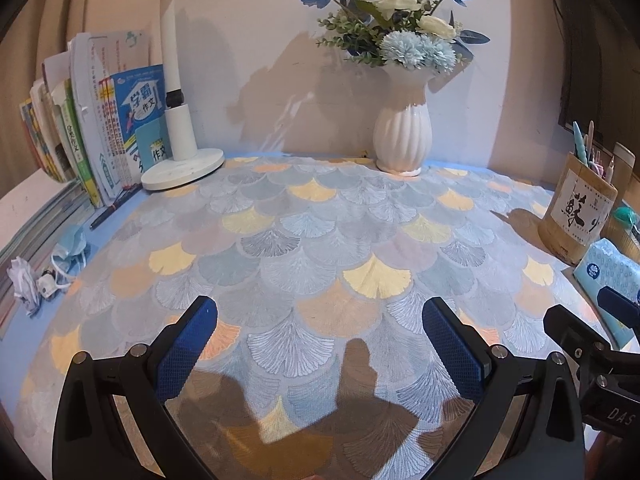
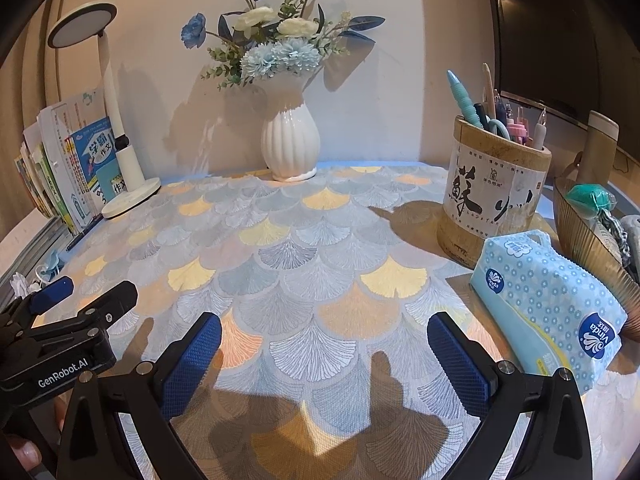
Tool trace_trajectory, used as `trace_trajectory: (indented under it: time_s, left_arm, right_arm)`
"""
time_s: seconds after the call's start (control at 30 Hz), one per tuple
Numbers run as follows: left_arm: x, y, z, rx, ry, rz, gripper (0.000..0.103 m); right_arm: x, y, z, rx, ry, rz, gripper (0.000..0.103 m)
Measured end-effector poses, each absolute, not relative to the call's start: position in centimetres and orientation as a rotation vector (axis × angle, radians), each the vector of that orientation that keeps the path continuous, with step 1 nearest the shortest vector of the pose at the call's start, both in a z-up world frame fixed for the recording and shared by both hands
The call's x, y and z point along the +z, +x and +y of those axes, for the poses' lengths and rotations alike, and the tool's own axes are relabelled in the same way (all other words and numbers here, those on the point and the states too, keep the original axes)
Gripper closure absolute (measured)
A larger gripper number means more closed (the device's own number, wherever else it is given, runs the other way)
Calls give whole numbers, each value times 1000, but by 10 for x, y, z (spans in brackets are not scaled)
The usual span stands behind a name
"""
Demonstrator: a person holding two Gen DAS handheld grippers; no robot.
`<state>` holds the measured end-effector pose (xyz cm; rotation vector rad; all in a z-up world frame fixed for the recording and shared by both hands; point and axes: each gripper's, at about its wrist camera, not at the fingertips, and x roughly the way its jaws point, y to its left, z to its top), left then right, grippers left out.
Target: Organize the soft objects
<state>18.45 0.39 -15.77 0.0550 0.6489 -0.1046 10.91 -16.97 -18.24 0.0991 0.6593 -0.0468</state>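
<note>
Tissue pack [image 2: 548, 304], soft and blue-dotted, lies flat near the desk's right edge, its long axis running from the front-right corner back toward the bamboo pen holder [image 2: 494, 196] just behind it. A ribbed bowl [image 2: 592, 248] of small items stands just to its right. A crumpled face mask [image 1: 70, 248] and a wad of paper [image 1: 22, 280] lie at the left edge, before the row of books [image 1: 100, 132]. The desk's fan-patterned cloth [image 1: 320, 240] is bare across the middle; lamp [image 1: 176, 120] and white vase [image 1: 402, 136] stand along the back edge by the wall. Left tool [image 1: 320, 344] and right tool [image 2: 324, 354] both hover over the front, jaws spread wide, holding nothing.
</note>
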Motion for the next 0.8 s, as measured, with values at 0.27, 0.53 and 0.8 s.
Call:
trace_trajectory:
  time_s: [0.27,0.53,0.8]
  left_arm:
    - [-158,184,5,-103,47,650,0]
    - [-157,183,4,-107,46,650,0]
    - [-157,182,4,-122,31,653,0]
  right_arm:
    - [-182,108,-169,-48,103,658,0]
    - [-182,108,-170,-48,103,656,0]
    - [-182,108,-170,-46,105,657,0]
